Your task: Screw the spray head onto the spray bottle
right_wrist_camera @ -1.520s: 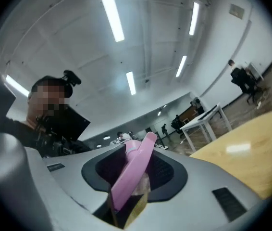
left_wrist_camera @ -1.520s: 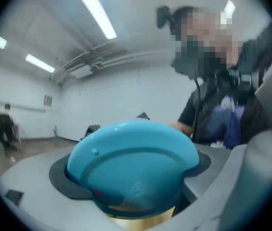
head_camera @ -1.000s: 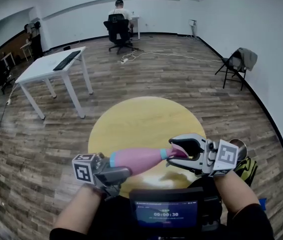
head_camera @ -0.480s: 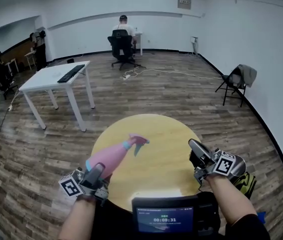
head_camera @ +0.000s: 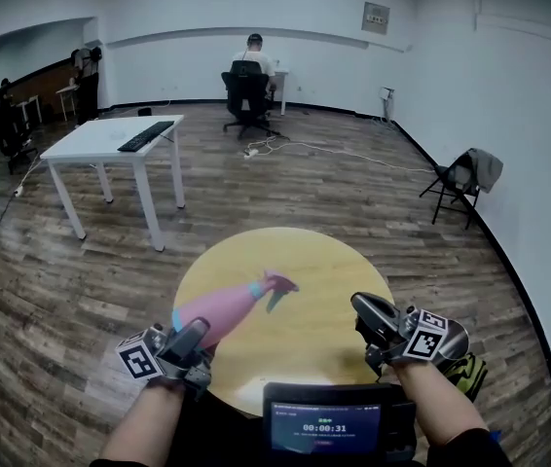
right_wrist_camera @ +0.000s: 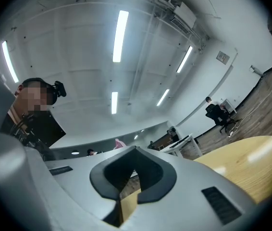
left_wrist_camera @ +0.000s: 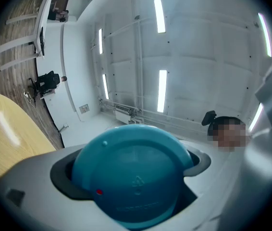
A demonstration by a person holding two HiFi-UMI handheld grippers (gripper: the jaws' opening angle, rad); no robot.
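Clamping the pink spray bottle [head_camera: 219, 309] by its base in the left gripper [head_camera: 190, 343], tilted above the round yellow table [head_camera: 324, 261], spray head [head_camera: 277, 285] on, with the right gripper [head_camera: 368, 317] just released, withdrawn and closed empty, suggesting screwing done.

The grey two-jaw left gripper [head_camera: 198, 333] points up and to the right, its jaws clamped round the teal base of a pink plastic spray bottle [head_camera: 219, 307]. The grey right gripper [head_camera: 361, 307] points up and to the left, jaws pressed together with nothing between them. The left forearm [head_camera: 144, 424] and right forearm [head_camera: 431, 405] reach forward.
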